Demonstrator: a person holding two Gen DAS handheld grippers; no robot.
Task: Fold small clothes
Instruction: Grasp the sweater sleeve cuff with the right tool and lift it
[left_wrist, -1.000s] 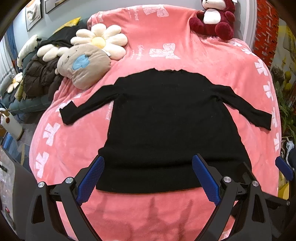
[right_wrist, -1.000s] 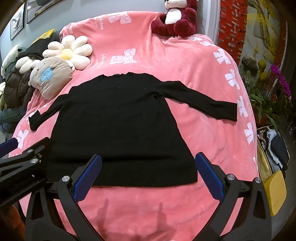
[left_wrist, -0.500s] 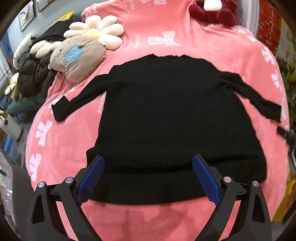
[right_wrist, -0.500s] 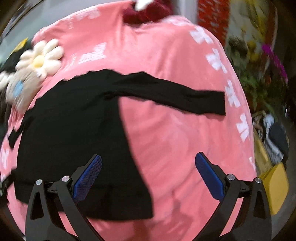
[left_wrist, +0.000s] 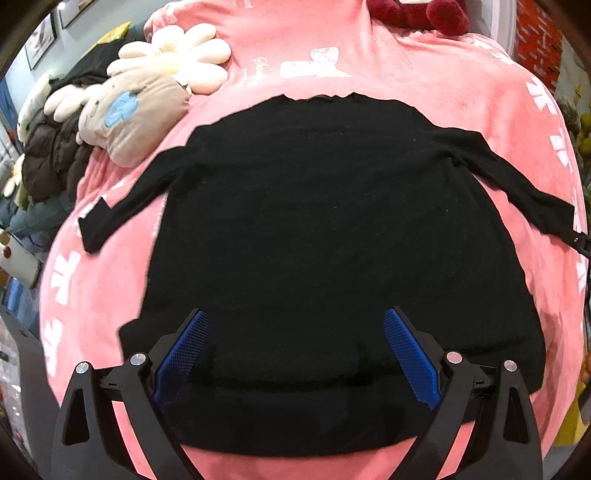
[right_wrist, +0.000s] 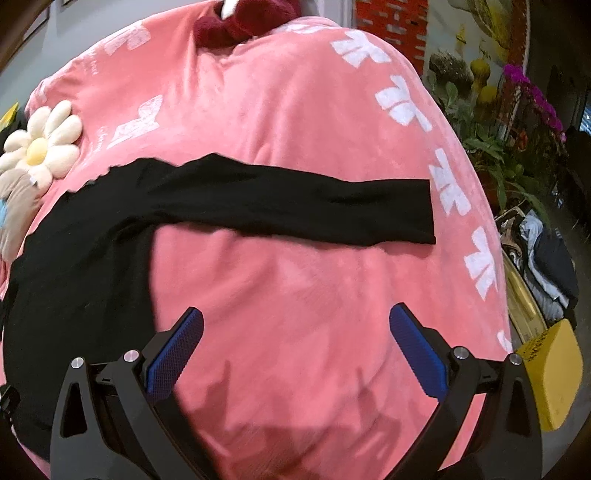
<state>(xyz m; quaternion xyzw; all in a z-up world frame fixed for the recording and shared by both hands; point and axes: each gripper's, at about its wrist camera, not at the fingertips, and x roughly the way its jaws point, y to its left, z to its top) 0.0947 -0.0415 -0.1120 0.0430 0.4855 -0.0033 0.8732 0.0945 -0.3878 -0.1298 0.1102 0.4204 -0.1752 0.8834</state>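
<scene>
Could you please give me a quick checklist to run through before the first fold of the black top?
1. Top lies flat and spread on the blanket: ok.
2. Both sleeves are stretched outward, right sleeve and left sleeve: ok.
3. Left tool is open over the hem: ok.
4. Right tool is open but over bare blanket, short of the right sleeve: not ok.
5. Cushion touches the left sleeve: cannot tell.
</scene>
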